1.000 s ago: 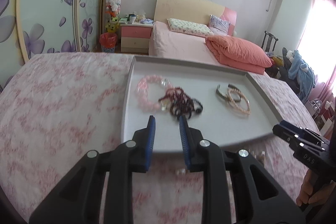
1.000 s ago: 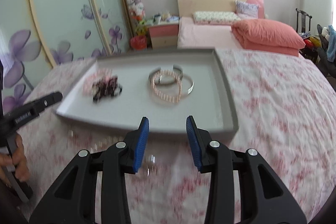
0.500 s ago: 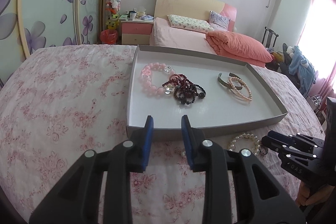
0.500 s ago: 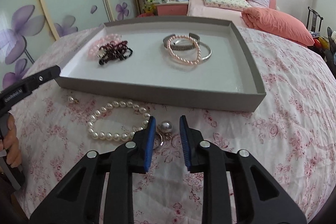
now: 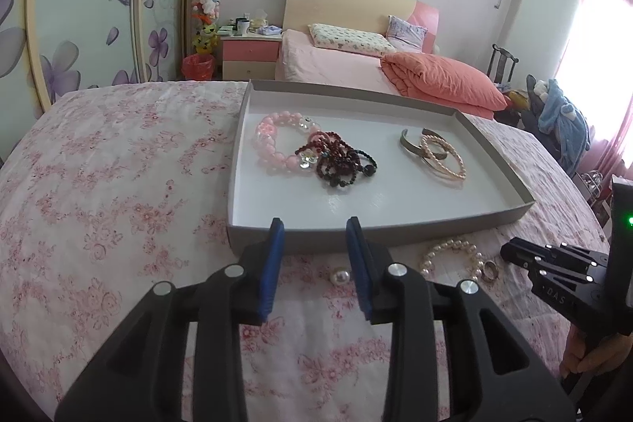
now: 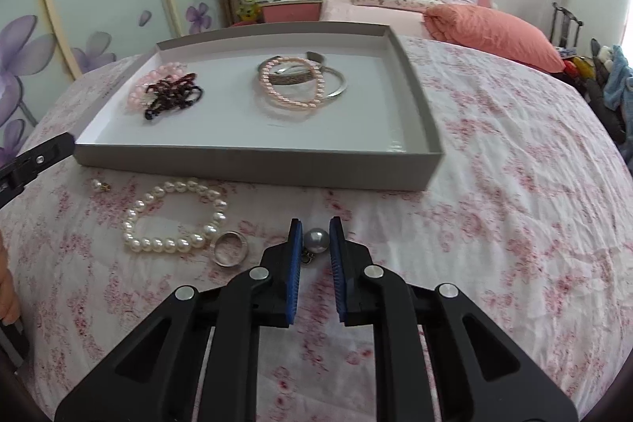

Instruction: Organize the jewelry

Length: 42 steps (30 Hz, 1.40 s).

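Note:
A grey tray [image 6: 253, 161] [image 5: 395, 228] on the floral bedspread holds a pink bead bracelet [image 5: 273, 145], dark bead bracelets [image 5: 340, 161] [image 6: 172, 95], a pink pearl bracelet [image 6: 290, 84] and metal bangles [image 5: 411, 145]. In front of the tray lie a white pearl bracelet [image 6: 174, 216] [image 5: 451, 256], a silver ring [image 6: 229, 248] [image 5: 490, 269], a white pearl earring [image 6: 97, 184] [image 5: 340, 277] and a grey pearl earring [image 6: 316, 240]. My right gripper [image 6: 314, 224] is open, its jaws on either side of the grey pearl. My left gripper [image 5: 314, 228] is open and empty, just before the tray's front wall.
The bedspread [image 5: 118, 184] stretches wide to the left and right of the tray. Behind are a second bed with an orange duvet [image 5: 439, 82], a nightstand [image 5: 249, 50] and floral wardrobe doors [image 5: 79, 26].
Both grippers dropped lower and pulled back from the tray. My right gripper narrowed and came down around the grey pearl earring. The left gripper widened slightly.

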Tool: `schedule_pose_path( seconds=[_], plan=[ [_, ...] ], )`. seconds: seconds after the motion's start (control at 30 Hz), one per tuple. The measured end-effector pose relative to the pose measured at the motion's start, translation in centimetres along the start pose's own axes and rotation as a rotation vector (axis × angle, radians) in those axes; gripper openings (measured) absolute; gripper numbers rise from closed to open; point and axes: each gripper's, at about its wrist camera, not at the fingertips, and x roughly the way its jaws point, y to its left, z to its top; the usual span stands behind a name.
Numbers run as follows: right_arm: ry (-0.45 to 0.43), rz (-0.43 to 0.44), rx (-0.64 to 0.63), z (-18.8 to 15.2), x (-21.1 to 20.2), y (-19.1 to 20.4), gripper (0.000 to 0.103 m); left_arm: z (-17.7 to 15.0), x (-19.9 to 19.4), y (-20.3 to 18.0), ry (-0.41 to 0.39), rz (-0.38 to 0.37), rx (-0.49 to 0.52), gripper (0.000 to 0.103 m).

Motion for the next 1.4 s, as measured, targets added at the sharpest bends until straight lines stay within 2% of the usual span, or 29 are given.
schedule_pose_path(
  seconds=[0.3, 0.5, 0.67, 0.8, 0.97, 1.1, 1.4],
  plan=[
    [0.0, -0.03, 0.03, -0.2, -0.1, -1.1, 0.015, -1.3, 0.9, -2.1, 0.074, -0.014, 0.085, 0.038],
    [0.0, -0.028, 0.032, -0.2, -0.1, -1.0, 0.015, -1.8, 2.7, -2.7, 0.138, 0.025, 0.106, 0.038],
    [0.0, -0.023, 0.036, -0.1, -0.1, -1.0, 0.015, -1.9, 3.4, -3.0, 0.156, 0.046, 0.11, 0.037],
    [0.0, -0.023, 0.036, -0.2, -0.1, -1.0, 0.015, -1.9, 3.5, -3.0, 0.158, 0.05, 0.106, 0.03],
    [0.0, -0.023, 0.036, -0.1, 0.0, -1.0, 0.015, -1.8, 3.6, -3.2, 0.159, 0.063, 0.112, 0.027],
    [0.0, -0.023, 0.036, -0.1, 0.0, -1.0, 0.015, -1.7, 3.9, -3.3, 0.16, 0.092, 0.109, 0.016],
    [0.0, -0.021, 0.038, -0.1, 0.0, -1.0, 0.015, -1.9, 3.4, -2.6, 0.16, 0.125, 0.098, 0.016]
  ],
)
